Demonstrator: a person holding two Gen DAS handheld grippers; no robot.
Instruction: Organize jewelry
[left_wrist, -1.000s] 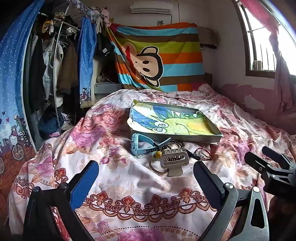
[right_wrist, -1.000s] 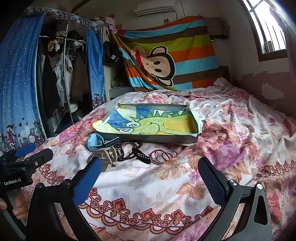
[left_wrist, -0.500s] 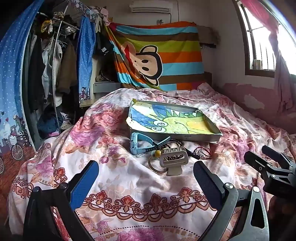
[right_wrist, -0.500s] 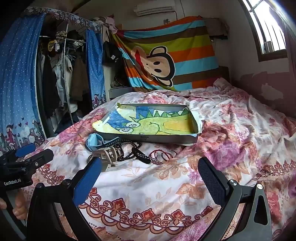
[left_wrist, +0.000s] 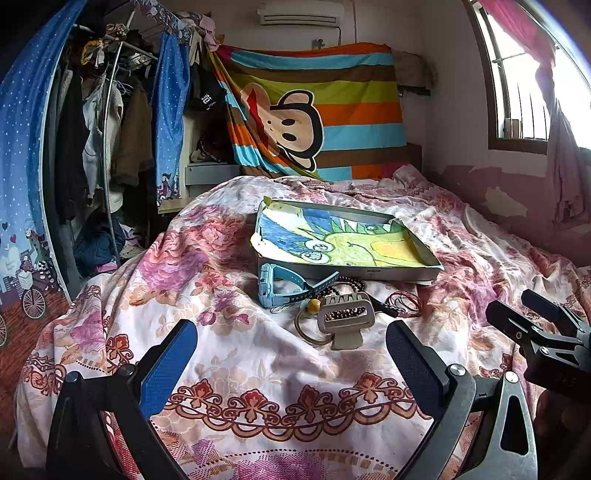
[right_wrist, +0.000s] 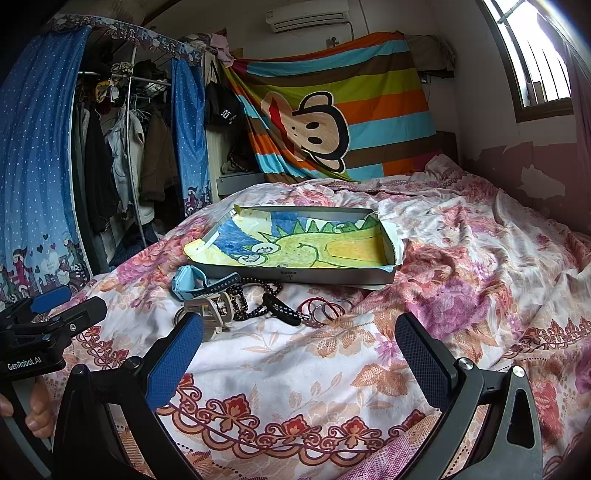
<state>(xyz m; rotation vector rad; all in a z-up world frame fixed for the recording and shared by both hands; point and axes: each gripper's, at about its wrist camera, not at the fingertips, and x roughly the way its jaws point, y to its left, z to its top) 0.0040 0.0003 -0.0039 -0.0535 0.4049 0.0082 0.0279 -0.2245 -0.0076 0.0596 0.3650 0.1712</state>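
Both tools, left tool (left_wrist: 291, 363) and right tool (right_wrist: 299, 352), hover spread wide and empty, barely moved since a second ago. The jewelry pile (left_wrist: 332, 301) lies untouched on the bed (left_wrist: 240, 362), at six o'clock of the tray (left_wrist: 369, 273); sorting hasn't started.

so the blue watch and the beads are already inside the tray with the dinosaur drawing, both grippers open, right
Not inside. In the left wrist view the blue watch and beads lie on the bedspread in front of the tray. Left gripper and right gripper are open.
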